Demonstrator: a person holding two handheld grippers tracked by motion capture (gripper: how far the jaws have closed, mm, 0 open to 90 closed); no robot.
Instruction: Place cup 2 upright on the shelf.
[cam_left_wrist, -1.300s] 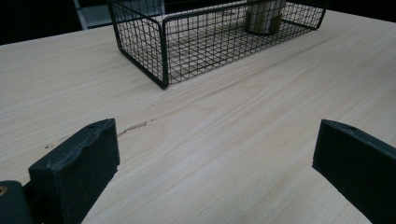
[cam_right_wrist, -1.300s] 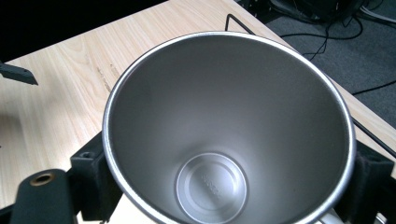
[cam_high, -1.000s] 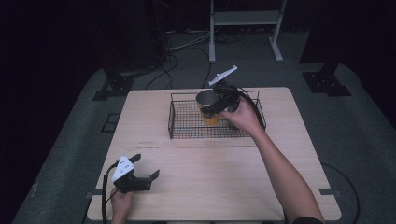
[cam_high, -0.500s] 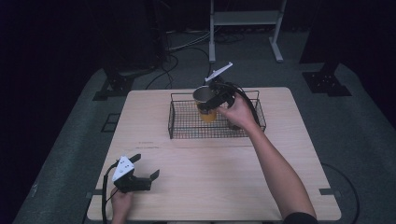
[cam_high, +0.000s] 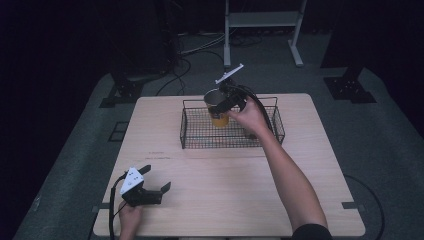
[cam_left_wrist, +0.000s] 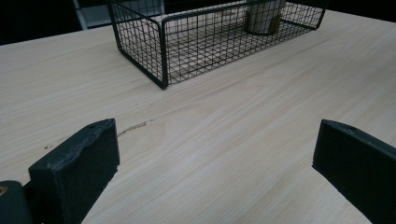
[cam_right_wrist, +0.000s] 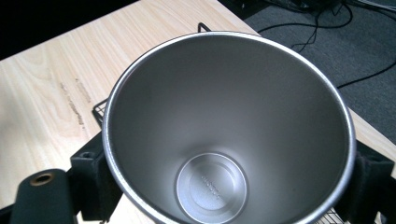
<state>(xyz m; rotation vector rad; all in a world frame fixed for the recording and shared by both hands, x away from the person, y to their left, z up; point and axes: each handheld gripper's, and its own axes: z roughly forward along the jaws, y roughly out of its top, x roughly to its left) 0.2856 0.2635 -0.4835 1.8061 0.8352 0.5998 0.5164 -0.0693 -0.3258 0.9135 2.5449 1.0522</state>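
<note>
Here, at a pale wooden bench (cam_high: 300, 195) in a dark room, a person works with a pair of hand-held tongs in each hand. The right tongs (cam_high: 223, 106) are clamped on a steel cup (cam_high: 215, 98), one black jaw pressed to each side of its wall just under the rim, as the right gripper view shows; the cup (cam_right_wrist: 229, 135) stands upright there, mouth open to the camera, its brushed inside empty down to the round stamped base. Seen from the high view, the cup is held over the left half of a black wire basket (cam_high: 265, 137), which sits at about twelve o'clock on the bench, close to the far edge. Right below the cup, inside the basket, stands an orange cup (cam_high: 219, 120); whether the steel cup touches it or sits in it cannot be told. The person's right forearm (cam_high: 290, 180) stretches from the five o'clock corner of the bench up to the basket.

The left tongs (cam_high: 156, 181) rest at about seven o'clock, near the front edge, jaws set wide apart with nothing between them. The left gripper view looks across bare wood grain to the basket's (cam_left_wrist: 161, 51) near corner at roughly twelve o'clock, well apart from the jaws.
</note>
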